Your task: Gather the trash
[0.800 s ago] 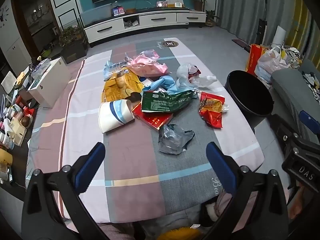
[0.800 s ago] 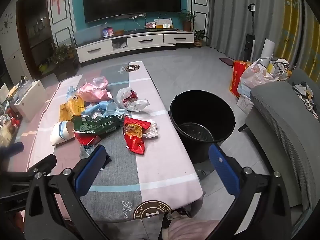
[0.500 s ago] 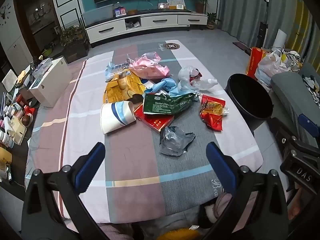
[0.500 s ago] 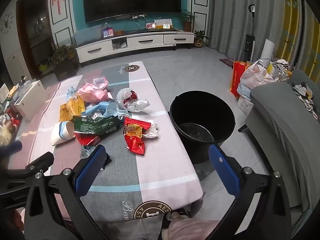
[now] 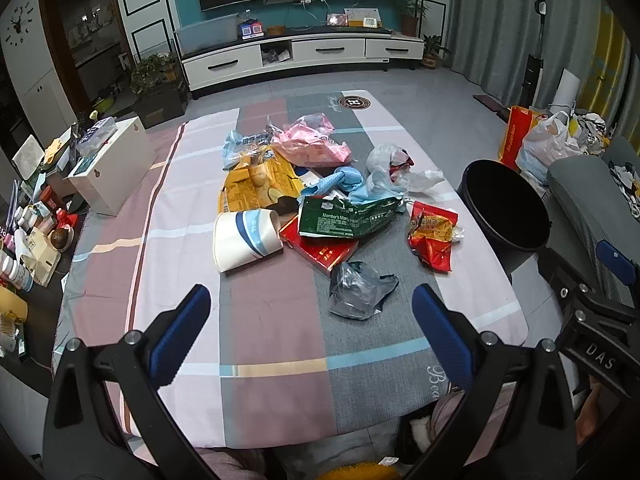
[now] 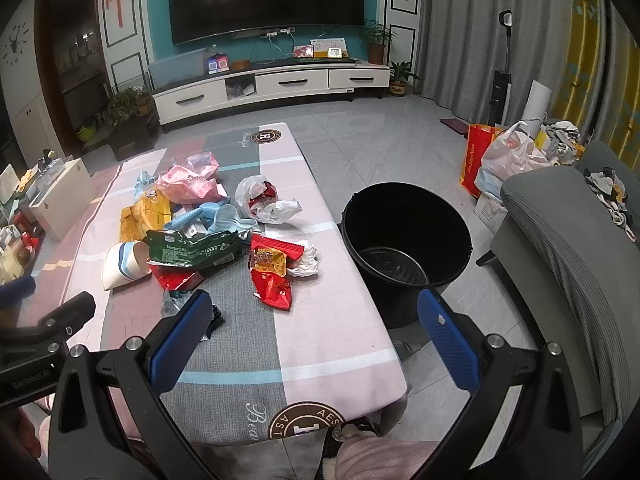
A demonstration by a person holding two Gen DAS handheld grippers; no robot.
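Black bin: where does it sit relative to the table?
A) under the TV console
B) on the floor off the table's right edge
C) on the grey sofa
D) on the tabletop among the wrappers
B: the black bin stands on the tiled floor beside the right edge of the table, its mouth open, with the red snack wrapper lying nearest that edge.

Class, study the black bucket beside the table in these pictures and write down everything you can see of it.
The black bucket is round and tapers toward its base, with a plain rim; it looks like smooth plastic. It stands upright on the grey tiled floor, close beside the long edge of the cloth-covered table on the right tool's side; whether they touch cannot be told. The right wrist view looks inside: no trash shows, only a glossy dark bottom. In the left wrist view it shows at. Neither tool touches it.
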